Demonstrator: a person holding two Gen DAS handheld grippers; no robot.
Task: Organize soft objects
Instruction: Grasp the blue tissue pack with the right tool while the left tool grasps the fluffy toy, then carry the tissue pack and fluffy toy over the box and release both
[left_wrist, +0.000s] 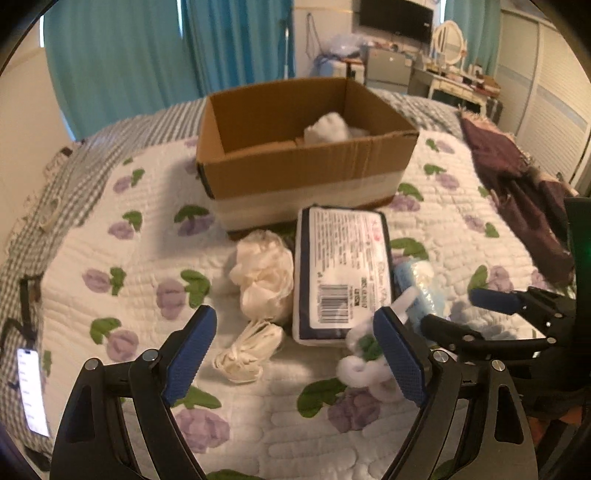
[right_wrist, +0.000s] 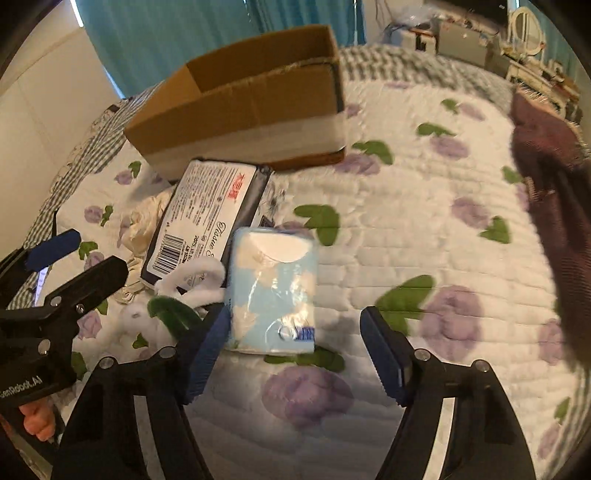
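Your left gripper (left_wrist: 295, 354) has its fingers spread wide, nothing between them — it hangs over the quilt (left_wrist: 110, 258) just short of a cream mask bundle (left_wrist: 247, 350). Beyond that lies a cream loofah (left_wrist: 264, 277), touching the tissue pack (left_wrist: 341, 273) that sits label-up in front of the box (left_wrist: 306, 166). A white soft item (left_wrist: 327, 127) is already inside the box. A white plush (left_wrist: 362, 362) with green bits lies beside your left gripper's right finger.

Your right gripper (right_wrist: 295, 347) is also released, fingers apart on either side of the near end of a light blue pack (right_wrist: 273, 291) on the quilt — left finger just beside it, contact unclear. A maroon cloth (right_wrist: 554, 177) lies at the bed's right side.
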